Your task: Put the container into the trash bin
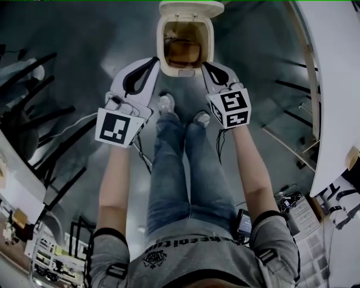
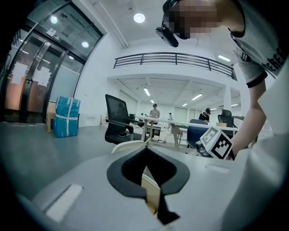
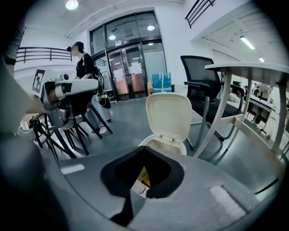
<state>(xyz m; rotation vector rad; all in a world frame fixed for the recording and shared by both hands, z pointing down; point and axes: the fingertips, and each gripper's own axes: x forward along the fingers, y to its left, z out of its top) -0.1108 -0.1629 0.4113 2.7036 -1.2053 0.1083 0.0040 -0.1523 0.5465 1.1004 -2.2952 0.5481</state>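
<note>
Cream plastic forms the bin [image 1: 185, 71], which stands on the grey floor [image 1: 101, 39] just ahead of the person's shoes [image 1: 166, 104] with its lid [image 1: 191, 8] swung up and back. The container [image 1: 183, 52], brownish, lies inside the bin below the rim, touching neither gripper. The left gripper [image 1: 156, 59] is held just beside the bin's left wall and the right gripper [image 1: 206, 64] just beside its right wall, both pointing forward and down, each with its marker cube [image 1: 119, 128] nearest the person's forearm. In the left gripper view the left gripper [image 2: 146, 147] has its jaws clenched, tips meeting, with nothing caught in the dark loop of their pads; the cream rim of the bin [image 2: 128, 144] shows past them, and the other gripper's cube [image 2: 219, 143] sits off to the right. In the right gripper view the right gripper [image 3: 143, 148] is likewise closed tip to tip and grasps nothing; through its loop a yellowish patch inside the bin [image 3: 163, 145] shows, too small to tell what it is, and the lid [image 3: 169, 116] stands upright behind. A black chair [image 3: 198, 83] and a pale table [image 3: 253, 68] stand to the right of the bin, well apart from it.
</note>
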